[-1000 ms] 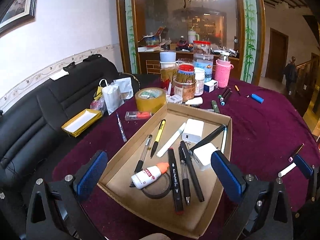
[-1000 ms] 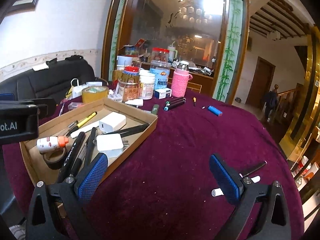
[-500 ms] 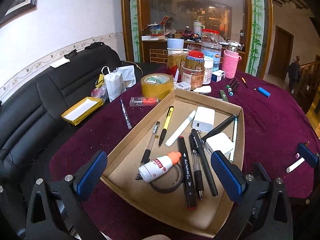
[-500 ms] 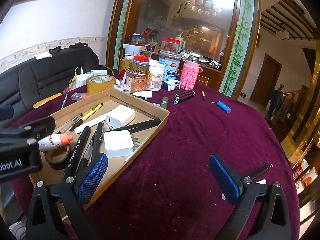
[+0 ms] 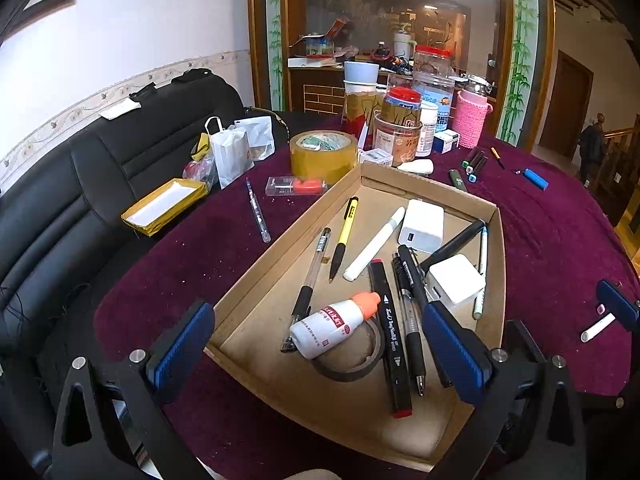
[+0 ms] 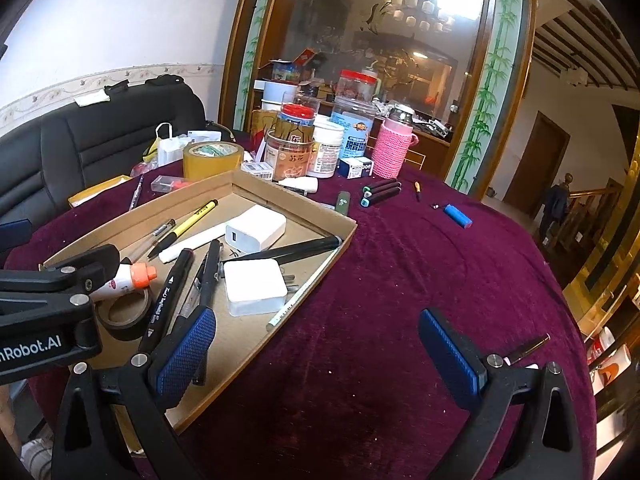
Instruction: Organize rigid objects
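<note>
A cardboard tray [image 5: 400,186] [image 6: 344,240] on the purple tablecloth holds several pens and markers, two white chargers [image 5: 422,226], a glue bottle [image 5: 334,326] and a dark tape ring [image 5: 348,368]. My left gripper [image 5: 316,350] is open and empty, hovering over the tray's near end. My right gripper [image 6: 316,350] is open and empty over bare cloth, right of the tray. Loose on the cloth lie a clear pen [image 5: 256,212], dark markers [image 6: 380,192], a blue lighter [image 6: 458,216] and a white stick [image 5: 598,327].
Jars, a pink-sleeved bottle [image 6: 392,148] and a yellow tape roll [image 5: 323,154] crowd the table's far side. A small clear case [image 5: 294,186] lies by the tray. A black sofa [image 5: 80,184] with bags stands left. The table edge drops off at right.
Both grippers have risen and tilted down, so the tray and table sit lower and fuller in view. Both stay open. Nothing on the table has moved.
</note>
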### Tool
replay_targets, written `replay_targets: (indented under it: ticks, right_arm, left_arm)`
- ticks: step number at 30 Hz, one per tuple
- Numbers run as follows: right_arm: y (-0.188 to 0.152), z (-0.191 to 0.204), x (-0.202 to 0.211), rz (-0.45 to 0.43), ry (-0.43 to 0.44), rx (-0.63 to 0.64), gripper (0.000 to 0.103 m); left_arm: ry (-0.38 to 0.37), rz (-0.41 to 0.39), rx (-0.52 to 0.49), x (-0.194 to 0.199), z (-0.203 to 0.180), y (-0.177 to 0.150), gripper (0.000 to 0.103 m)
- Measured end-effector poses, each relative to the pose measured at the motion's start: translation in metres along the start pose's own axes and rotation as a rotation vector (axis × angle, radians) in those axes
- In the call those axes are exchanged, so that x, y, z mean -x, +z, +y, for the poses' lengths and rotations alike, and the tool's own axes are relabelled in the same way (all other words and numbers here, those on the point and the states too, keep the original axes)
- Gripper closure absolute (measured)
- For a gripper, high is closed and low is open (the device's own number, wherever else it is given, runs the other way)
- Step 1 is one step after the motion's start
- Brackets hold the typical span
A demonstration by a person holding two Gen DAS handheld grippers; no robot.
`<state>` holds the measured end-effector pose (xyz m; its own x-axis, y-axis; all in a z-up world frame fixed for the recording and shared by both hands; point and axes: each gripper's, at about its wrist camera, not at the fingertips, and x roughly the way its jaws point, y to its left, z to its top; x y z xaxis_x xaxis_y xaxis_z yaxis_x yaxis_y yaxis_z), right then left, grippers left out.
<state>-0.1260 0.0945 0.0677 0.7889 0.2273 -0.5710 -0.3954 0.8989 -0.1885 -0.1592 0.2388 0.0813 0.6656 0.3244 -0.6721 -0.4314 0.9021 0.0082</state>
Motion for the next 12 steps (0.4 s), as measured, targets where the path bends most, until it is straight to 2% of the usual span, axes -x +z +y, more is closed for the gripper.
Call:
replay_targets:
  ticks: [12]
  right_arm:
    - [0.0010, 0.0027, -0.0008, 0.005, 0.015, -0.006, 0.001]
  left_arm:
    - [0.002, 0.016, -0.015, -0.0018, 0.0003, -0.0036, 0.000]
